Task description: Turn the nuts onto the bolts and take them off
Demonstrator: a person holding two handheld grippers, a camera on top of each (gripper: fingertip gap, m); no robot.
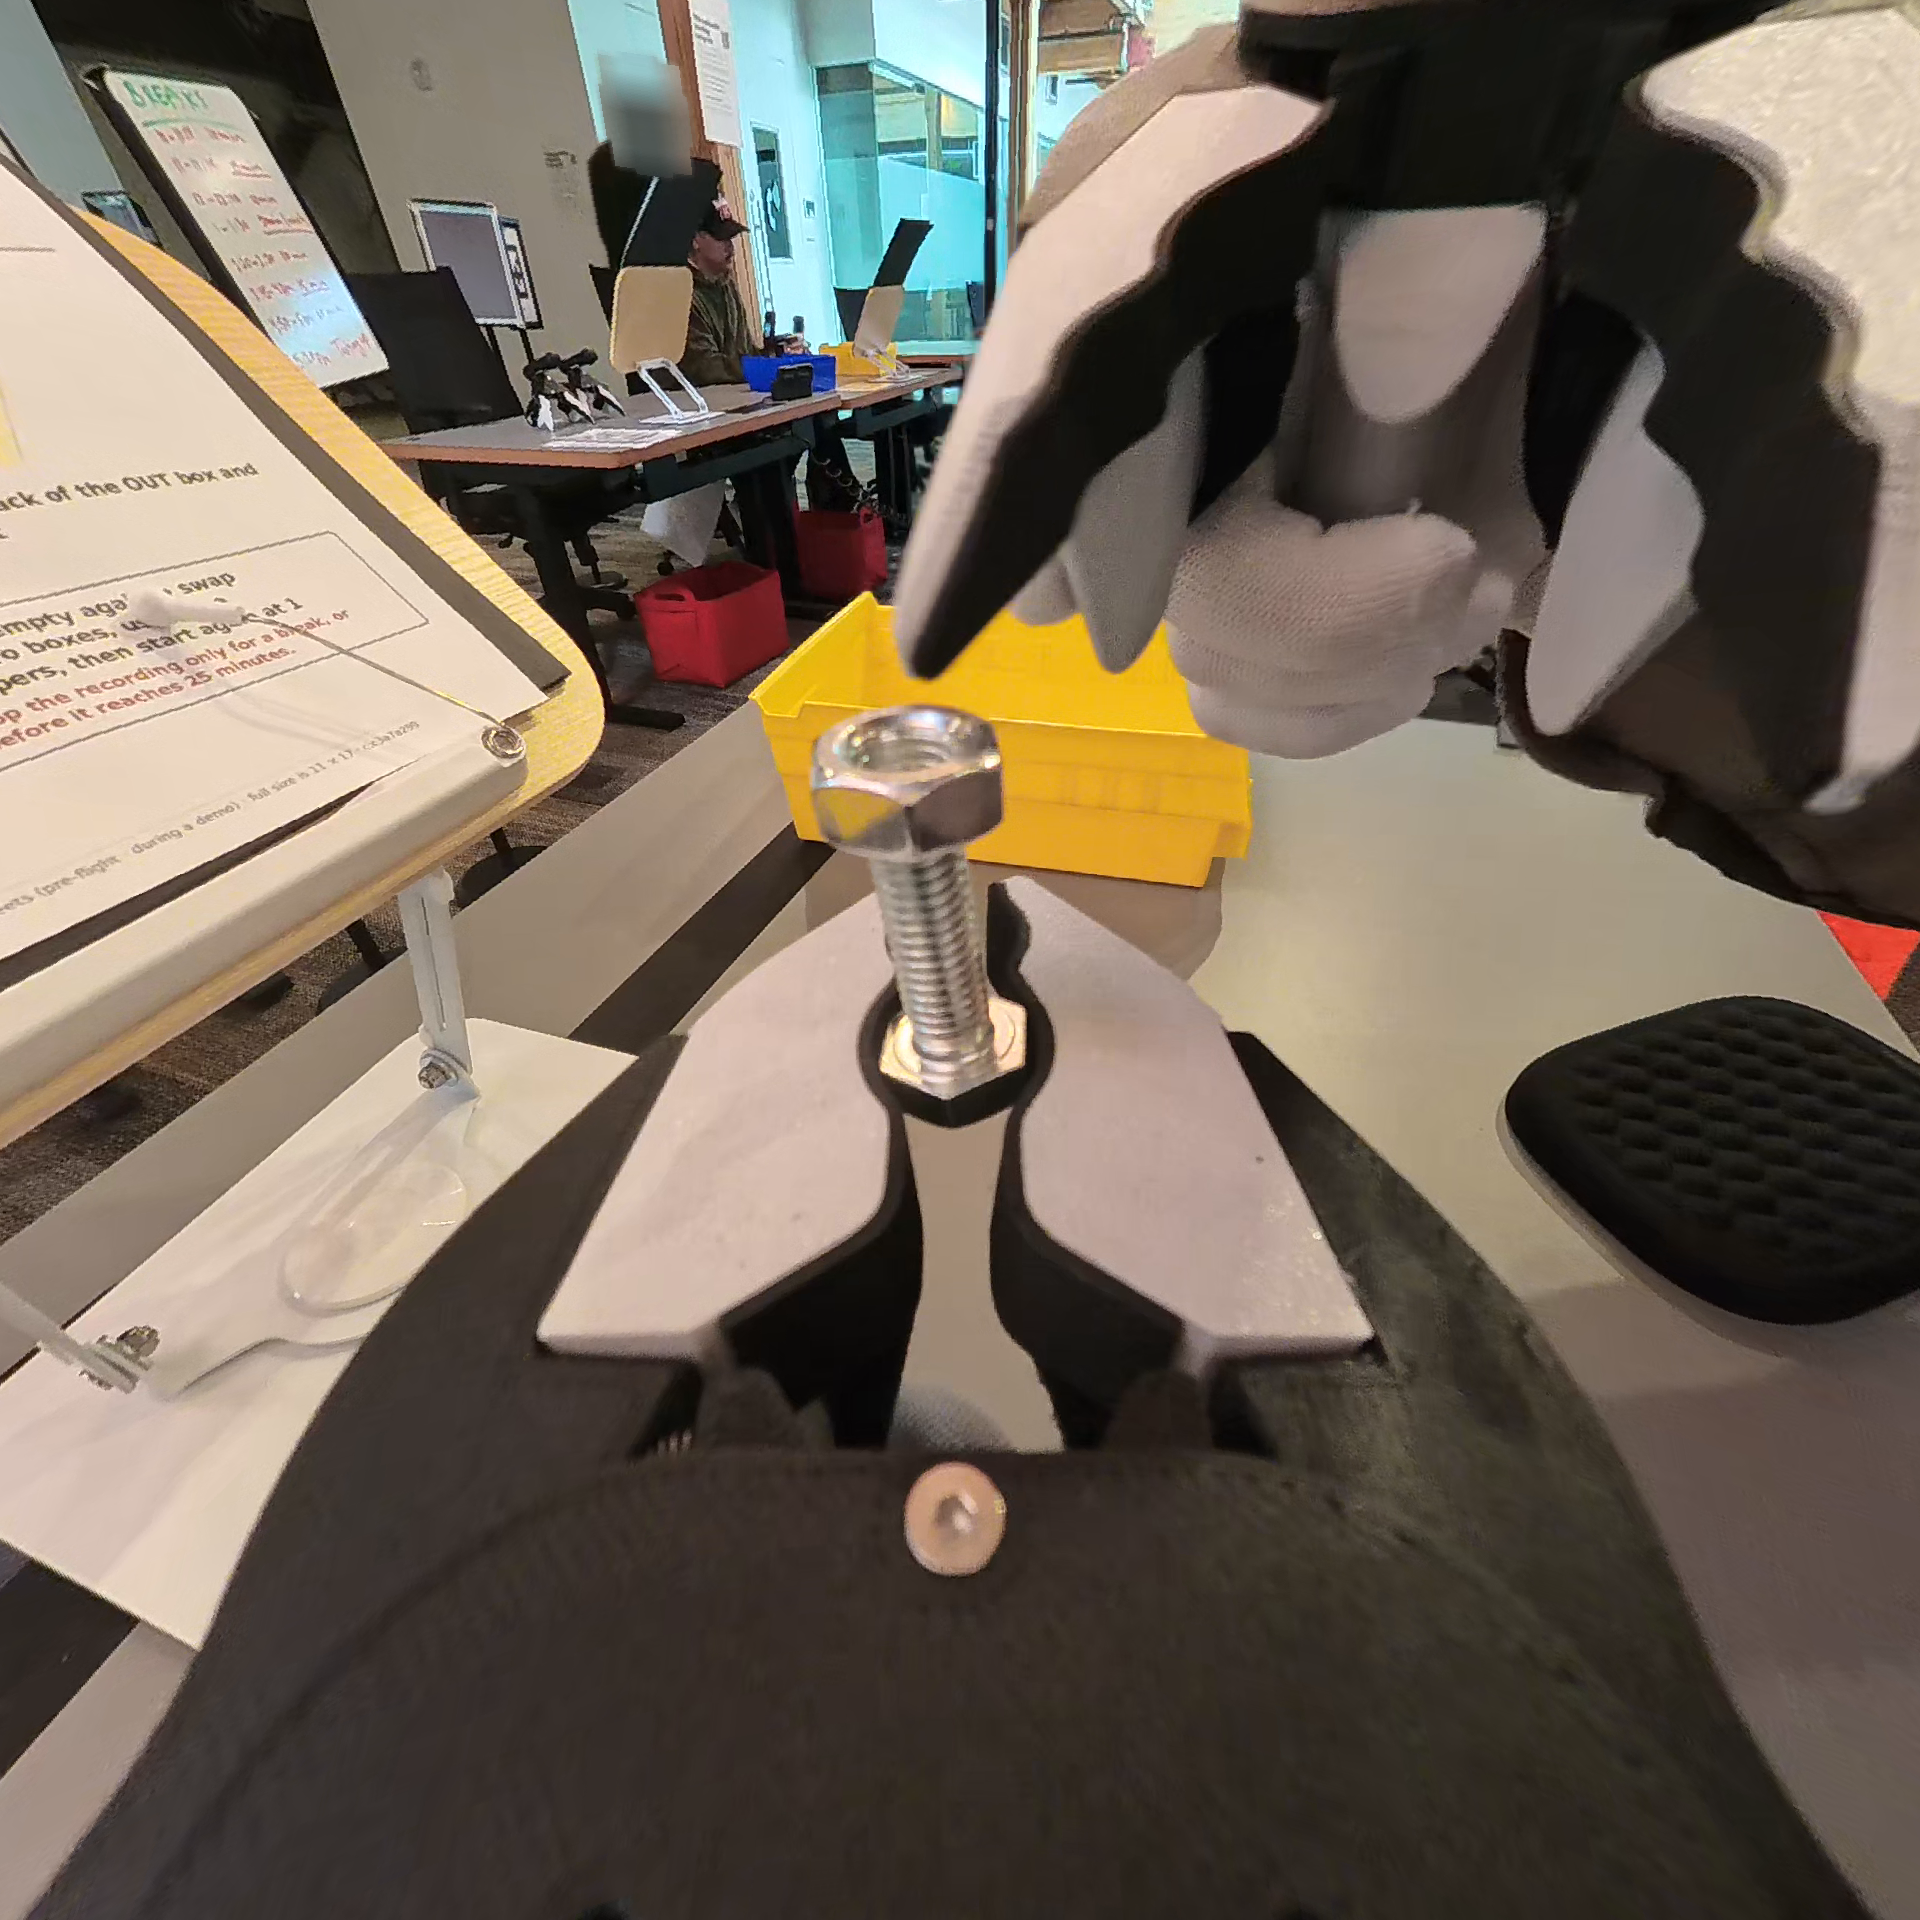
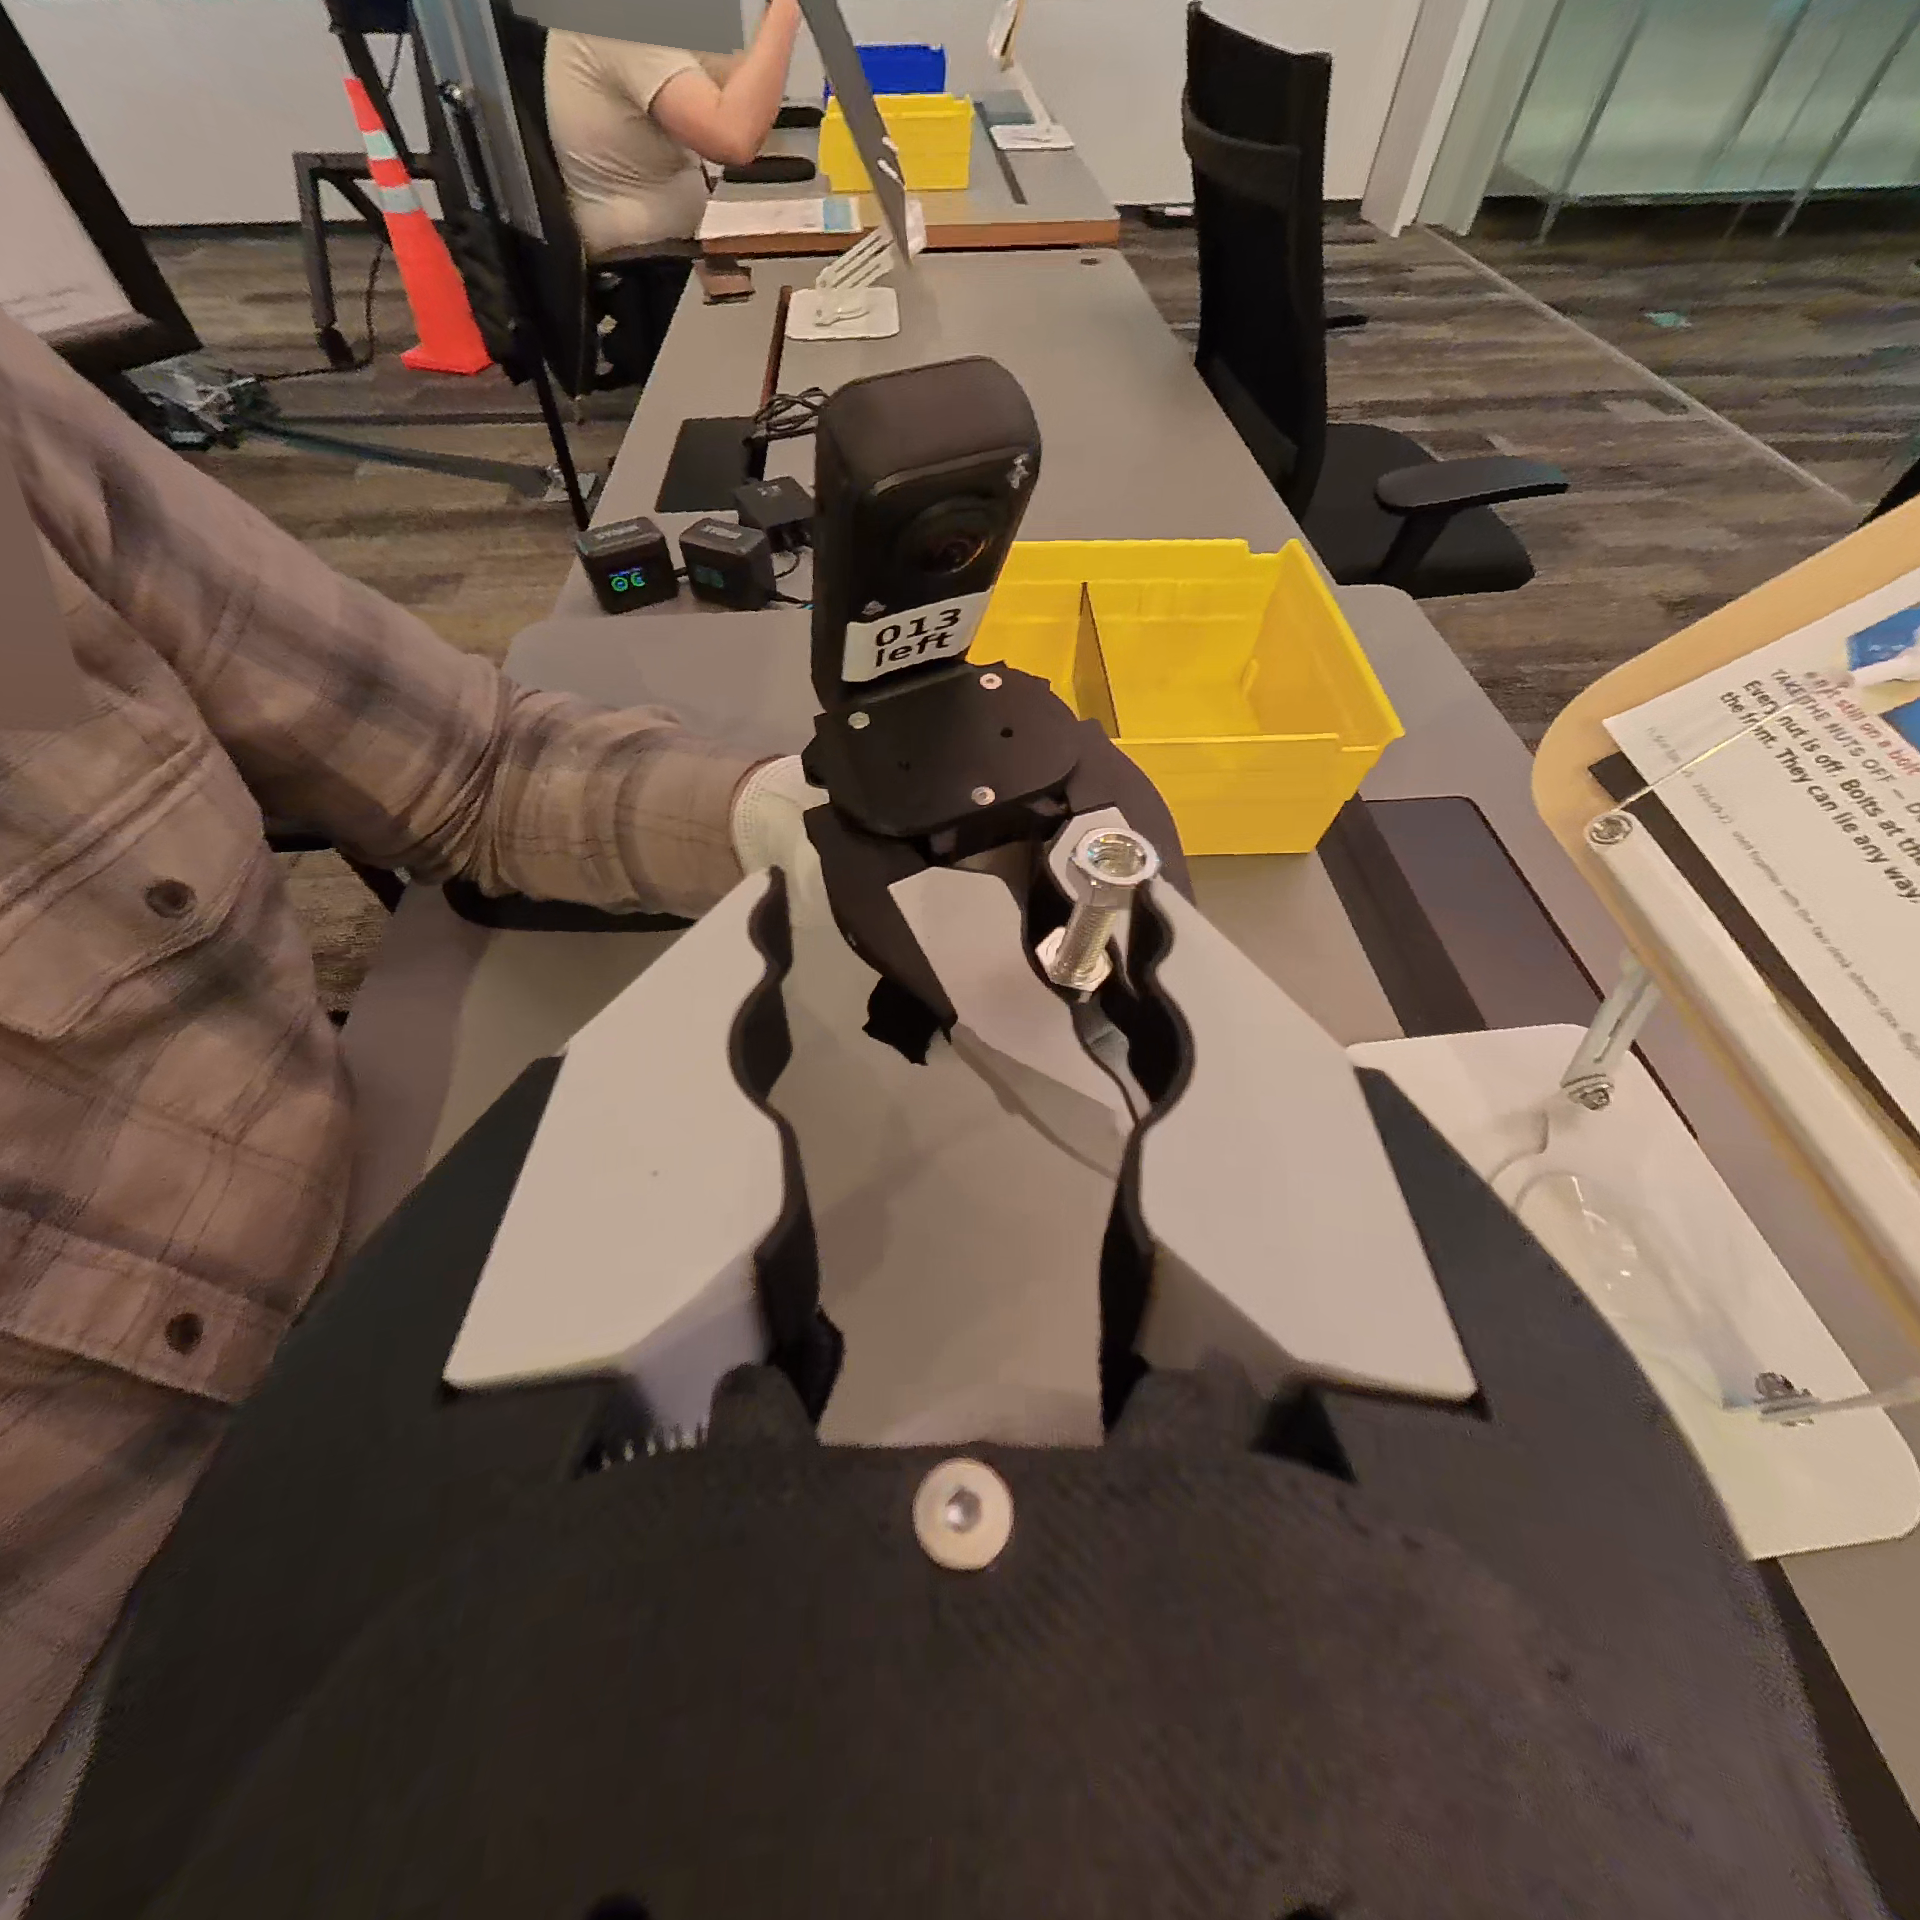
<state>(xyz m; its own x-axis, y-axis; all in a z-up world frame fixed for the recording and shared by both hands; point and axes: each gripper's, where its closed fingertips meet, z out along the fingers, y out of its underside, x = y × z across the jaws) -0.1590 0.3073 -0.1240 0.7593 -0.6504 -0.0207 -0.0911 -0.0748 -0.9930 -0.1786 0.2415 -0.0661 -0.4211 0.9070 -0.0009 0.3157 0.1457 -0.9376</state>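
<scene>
A silver bolt (image 1: pixel 935 951) stands upright, threads up, with its hex head clamped between my left gripper's (image 1: pixel 954 1003) shut fingers. A silver hex nut (image 1: pixel 906 781) sits on the top end of the threads. My right gripper hangs open and empty just above and right of the nut, held by a white-gloved hand (image 1: pixel 1320 634); its near fingertip (image 1: pixel 940 634) is a little above the nut. In the right wrist view my right gripper (image 2: pixel 961 904) is open, and the nut (image 2: pixel 1114 864) and bolt (image 2: pixel 1091 932) lie just inside its right finger (image 2: pixel 1247 1091).
A yellow bin (image 1: pixel 1122 800) stands behind the bolt on the grey table (image 1: pixel 1403 935); its divided inside (image 2: pixel 1247 707) holds nothing I can see. An instruction sheet stand (image 1: pixel 208 623) is on the left. A black mesh pad (image 1: pixel 1725 1153) lies at the right. People sit at far desks. One gripper's finger ends stand about 8 cm off the other's.
</scene>
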